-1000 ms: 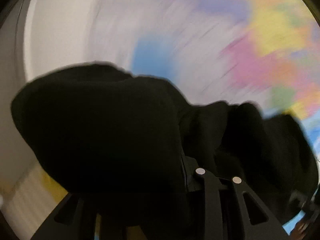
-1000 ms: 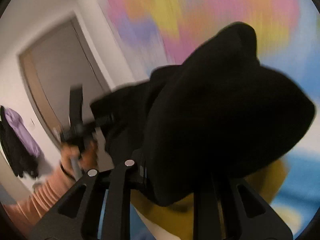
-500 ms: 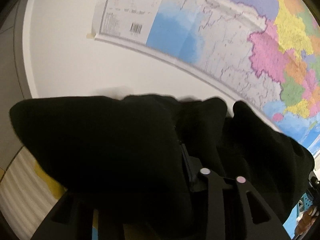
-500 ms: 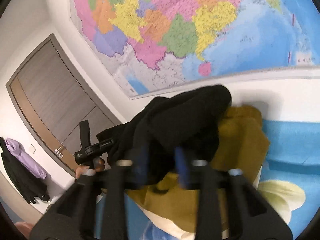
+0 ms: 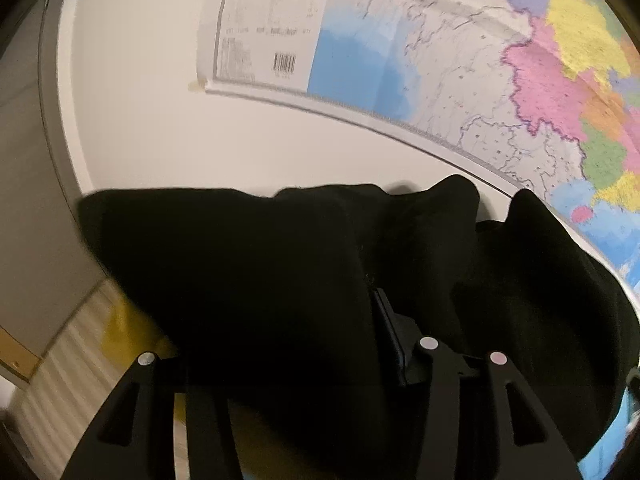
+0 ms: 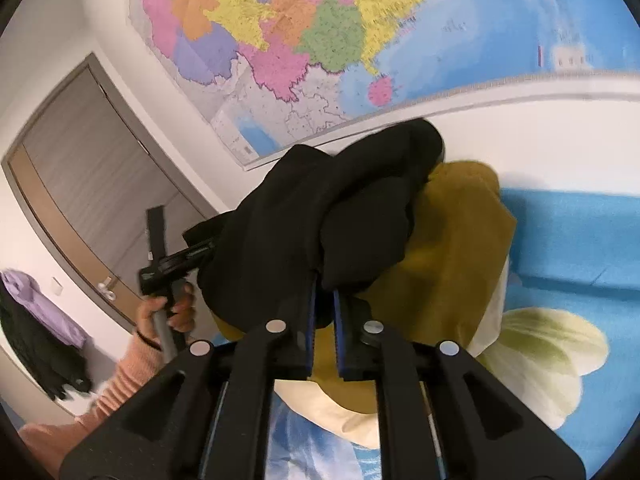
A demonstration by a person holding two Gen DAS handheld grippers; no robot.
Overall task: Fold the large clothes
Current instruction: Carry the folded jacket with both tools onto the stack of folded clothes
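Right tool (image 6: 323, 304) pinched on black garment (image 6: 320, 216), left tool (image 5: 280, 360) opening around it; map (image 6: 320, 32) lettering unreadable.

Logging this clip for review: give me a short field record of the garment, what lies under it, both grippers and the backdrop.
garment: black fabric garment, bunched, lifted between both grippers
under it: mustard-yellow cloth on blue flower-print bedding
right gripper: shut on a fold of the garment
left gripper: jaws opening, garment draped between and over them
left hand: on the handle, peach sleeve
backdrop: coloured wall map, grey door
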